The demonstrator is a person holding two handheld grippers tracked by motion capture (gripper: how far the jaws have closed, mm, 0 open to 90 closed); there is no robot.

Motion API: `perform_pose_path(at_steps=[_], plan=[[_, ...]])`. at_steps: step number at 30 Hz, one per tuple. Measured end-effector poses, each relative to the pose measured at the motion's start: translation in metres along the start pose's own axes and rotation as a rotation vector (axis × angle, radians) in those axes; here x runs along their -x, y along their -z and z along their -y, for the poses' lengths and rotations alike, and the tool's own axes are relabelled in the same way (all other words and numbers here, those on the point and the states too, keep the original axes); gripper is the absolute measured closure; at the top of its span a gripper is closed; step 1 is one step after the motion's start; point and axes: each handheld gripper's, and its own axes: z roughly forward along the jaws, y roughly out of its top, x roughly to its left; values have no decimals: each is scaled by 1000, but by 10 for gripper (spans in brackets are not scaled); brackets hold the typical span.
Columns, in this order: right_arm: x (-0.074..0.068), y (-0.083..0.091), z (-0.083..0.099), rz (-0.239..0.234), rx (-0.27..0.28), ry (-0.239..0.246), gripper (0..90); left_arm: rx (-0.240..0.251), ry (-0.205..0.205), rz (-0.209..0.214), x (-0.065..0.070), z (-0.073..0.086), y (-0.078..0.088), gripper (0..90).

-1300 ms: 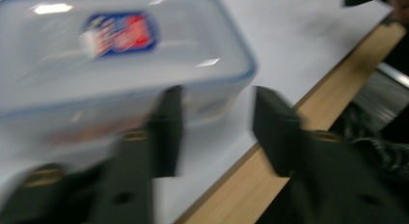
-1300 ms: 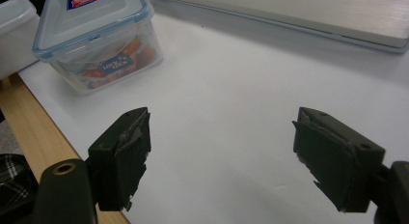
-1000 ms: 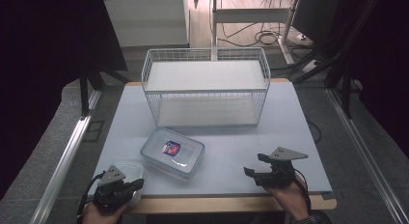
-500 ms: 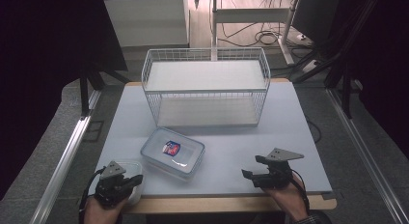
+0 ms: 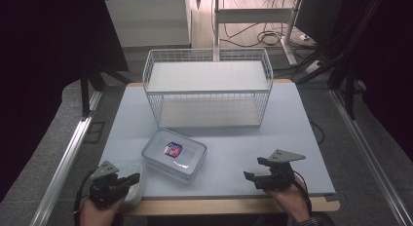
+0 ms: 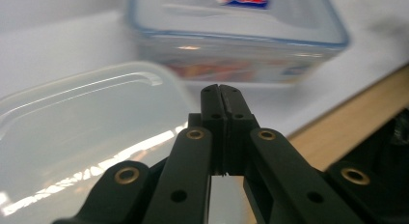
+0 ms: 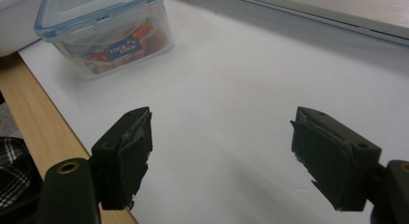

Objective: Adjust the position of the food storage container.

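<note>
Now L tongs point(image 6: 220, 91) closed, R tongs point(image 7: 219, 151) wide, empty.

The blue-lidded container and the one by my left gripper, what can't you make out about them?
- Blue-lidded container: contents; high view too small, left gripper view blurred.
- Translucent container: near corner, high view; the left gripper covers it.
- Same container: left side cut off, left gripper view.
</note>
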Motion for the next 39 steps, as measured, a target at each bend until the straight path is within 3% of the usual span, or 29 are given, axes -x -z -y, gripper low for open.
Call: perform_pose_path(at_steps=[2, 3, 4, 6, 8, 10, 15, 17, 19, 20, 24, 26, 28, 29, 31, 36, 39], plan=[[-1, 0, 0, 2, -2, 4, 223, -32, -1, 22, 6, 2, -6, 900], [-1, 1, 0, 2, 2, 4, 223, -80, -9, 4, 9, 5, -14, 900], [-1, 1, 0, 2, 2, 4, 223, -80, -9, 4, 9, 5, -14, 900], [0, 1, 0, 2, 3, 2, 223, -117, -13, -49, 9, 6, -20, 900], [0, 1, 0, 3, 1, -2, 223, -116, -4, -55, 7, 5, -20, 900], [0, 1, 0, 2, 2, -3, 223, -117, -14, -108, 6, 4, -20, 900], [-1, 0, 0, -2, -3, 3, 224, -108, 5, -136, -7, 2, -20, 900], [-1, -1, 0, -5, -3, 3, 226, -98, 7, -125, -9, 0, -20, 900], [-1, -1, 0, -10, -6, -13, 236, -62, -10, -80, -7, -5, -17, 900], [-1, -2, -1, -28, -4, -39, 268, -49, -24, -78, -6, -10, -16, 900], [-3, -1, -3, -30, -6, -37, 330, -40, -75, -114, -11, -35, -19, 898], [-6, 1, -5, -38, -5, -24, 411, -69, -70, -133, -21, -44, -25, 898], [-7, 2, -6, -40, -25, -8, 492, -98, -65, -190, -39, -57, -35, 898], [-7, 2, -6, -40, -25, -8, 492, -98, -65, -190, -39, -57, -35, 898], [-8, 1, -7, -45, -35, 16, 577, -106, -60, -216, -48, -67, -42, 898], [-18, -3, -10, -81, -85, 64, 764, -214, -65, -254, -61, -89, -65, 894], [-21, -5, -10, -96, -99, 83, 791, -284, -98, -273, -60, -92, -81, 894]])
